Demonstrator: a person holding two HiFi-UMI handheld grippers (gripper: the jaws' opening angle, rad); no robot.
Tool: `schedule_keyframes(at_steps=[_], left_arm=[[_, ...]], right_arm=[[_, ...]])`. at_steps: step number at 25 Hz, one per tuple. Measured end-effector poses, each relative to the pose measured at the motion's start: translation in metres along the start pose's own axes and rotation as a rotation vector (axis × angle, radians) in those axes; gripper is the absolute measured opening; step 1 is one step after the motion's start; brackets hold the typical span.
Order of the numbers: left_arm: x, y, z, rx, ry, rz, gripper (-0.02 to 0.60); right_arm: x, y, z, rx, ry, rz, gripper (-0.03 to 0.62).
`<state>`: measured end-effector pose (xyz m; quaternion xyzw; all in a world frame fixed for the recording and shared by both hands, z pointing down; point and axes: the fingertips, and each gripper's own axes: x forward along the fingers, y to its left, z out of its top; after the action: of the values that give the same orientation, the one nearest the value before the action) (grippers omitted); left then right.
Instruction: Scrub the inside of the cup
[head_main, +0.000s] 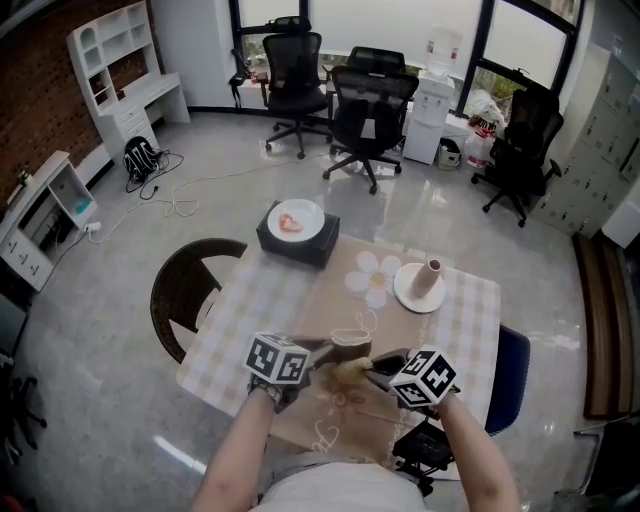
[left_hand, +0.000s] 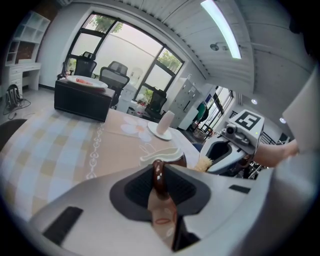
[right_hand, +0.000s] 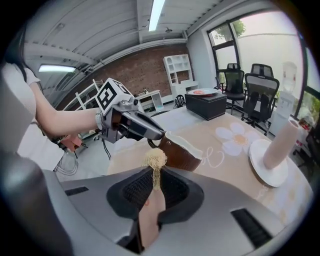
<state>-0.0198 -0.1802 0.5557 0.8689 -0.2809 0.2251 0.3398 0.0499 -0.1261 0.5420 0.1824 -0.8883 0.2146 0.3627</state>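
A brown cup (head_main: 350, 343) with a white inside is held tilted just above the table's brown runner. My left gripper (left_hand: 159, 172) is shut on the cup's handle (left_hand: 158, 181); in the head view this gripper (head_main: 316, 354) is at the cup's left. My right gripper (right_hand: 156, 175) is shut on a straw-coloured scrubber (right_hand: 156, 161), whose tuft sticks out past the jaws. The tuft (head_main: 350, 371) is close beside the cup's near wall (right_hand: 177, 154), outside the mouth. In the head view the right gripper (head_main: 378, 370) comes in from the cup's right.
A black box (head_main: 292, 245) carrying a white plate with red food stands at the table's far side. A white saucer (head_main: 408, 292) with an upright pale roll is at the far right. A dark chair (head_main: 185, 290) is at the left, a blue one (head_main: 512, 370) at the right.
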Motion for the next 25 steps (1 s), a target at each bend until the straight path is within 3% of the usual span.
schedule_keyframes(at_steps=[3, 8, 13, 18, 25], left_arm=[[-0.001, 0.002, -0.001, 0.014, 0.002, 0.011, 0.067], [-0.003, 0.007, -0.003, 0.036, 0.010, 0.031, 0.069], [-0.005, 0.013, -0.006, 0.056, 0.021, 0.053, 0.072], [-0.007, 0.017, -0.009, 0.080, 0.036, 0.072, 0.074], [-0.011, 0.028, -0.018, 0.133, 0.087, 0.118, 0.074]], right_arm=[[-0.006, 0.004, 0.005, 0.005, -0.037, 0.037, 0.046], [-0.028, -0.003, 0.025, 0.103, -0.188, 0.093, 0.046], [-0.038, -0.019, 0.033, 0.196, -0.283, 0.088, 0.046], [-0.032, -0.028, 0.032, 0.219, -0.269, 0.058, 0.046], [-0.010, -0.015, 0.020, 0.151, -0.139, 0.083, 0.046]])
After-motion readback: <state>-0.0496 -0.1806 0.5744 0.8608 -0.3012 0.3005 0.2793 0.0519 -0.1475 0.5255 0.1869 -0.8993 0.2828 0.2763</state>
